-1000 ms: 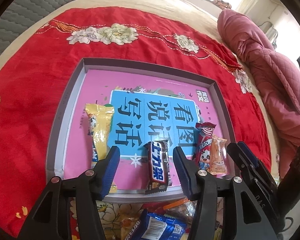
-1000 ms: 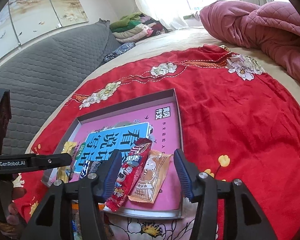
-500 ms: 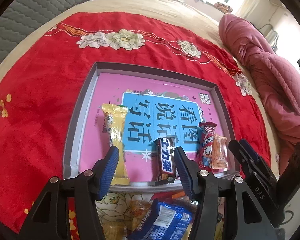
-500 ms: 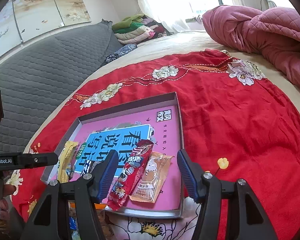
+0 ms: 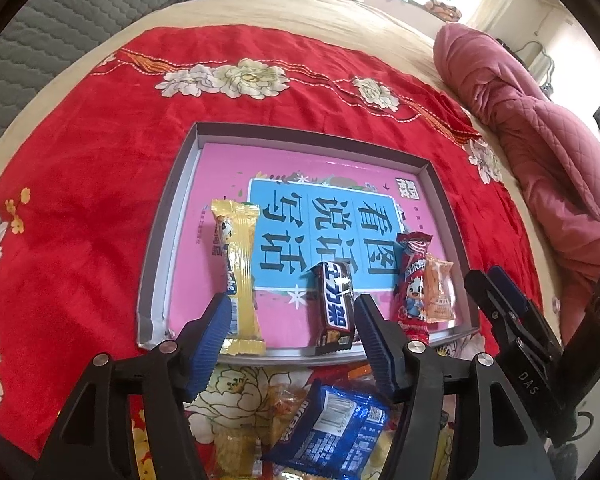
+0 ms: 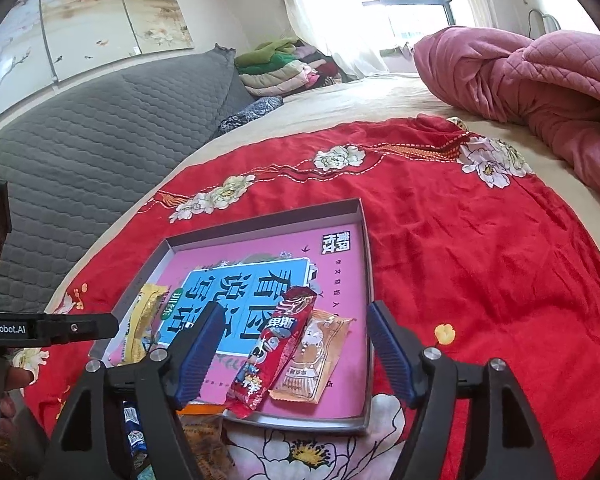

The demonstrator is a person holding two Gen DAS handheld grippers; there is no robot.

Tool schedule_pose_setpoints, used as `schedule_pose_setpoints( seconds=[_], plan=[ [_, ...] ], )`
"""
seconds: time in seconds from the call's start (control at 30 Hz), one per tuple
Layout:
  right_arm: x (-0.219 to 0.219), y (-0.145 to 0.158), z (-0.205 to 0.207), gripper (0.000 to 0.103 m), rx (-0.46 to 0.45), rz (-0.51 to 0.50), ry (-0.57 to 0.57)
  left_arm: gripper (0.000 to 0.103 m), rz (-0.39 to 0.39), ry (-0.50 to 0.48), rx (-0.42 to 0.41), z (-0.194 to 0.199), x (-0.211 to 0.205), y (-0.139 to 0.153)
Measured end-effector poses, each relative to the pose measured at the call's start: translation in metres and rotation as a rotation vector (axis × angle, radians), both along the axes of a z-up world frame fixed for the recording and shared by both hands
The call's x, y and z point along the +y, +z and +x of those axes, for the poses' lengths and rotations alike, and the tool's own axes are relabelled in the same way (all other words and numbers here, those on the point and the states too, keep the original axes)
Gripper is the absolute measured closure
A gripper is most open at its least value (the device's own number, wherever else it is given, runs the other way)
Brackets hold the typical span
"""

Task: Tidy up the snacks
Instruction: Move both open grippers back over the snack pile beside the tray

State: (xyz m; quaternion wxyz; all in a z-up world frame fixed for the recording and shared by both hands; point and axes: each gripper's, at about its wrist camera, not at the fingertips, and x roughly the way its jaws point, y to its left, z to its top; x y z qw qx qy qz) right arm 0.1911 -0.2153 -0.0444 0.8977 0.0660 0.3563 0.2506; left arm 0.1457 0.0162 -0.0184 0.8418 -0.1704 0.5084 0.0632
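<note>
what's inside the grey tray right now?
In the grey tray: a pink-and-blue book lining the floor, and on it a yellow wafer pack, a chocolate bar, a red snack stick and an orange packet. Anything beneath the book is hidden.

The left gripper's arm (image 6: 48, 328) is showing "GenRobot.AI" in white, the right gripper's side (image 5: 526, 380) is reading "DAS", and the tray's pink book cover (image 5: 288, 236) is displaying big characters "看图说话写话".
</note>
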Motion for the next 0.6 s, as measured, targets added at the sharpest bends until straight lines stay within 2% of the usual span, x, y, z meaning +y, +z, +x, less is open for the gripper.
schedule_pose_setpoints(
  seconds=[0.6],
  plan=[
    [-0.001,0.011,-0.030,0.027,-0.022,-0.041,0.007,0.036,-0.006,-0.033,0.011,-0.017,-0.005,-0.002]
  ],
)
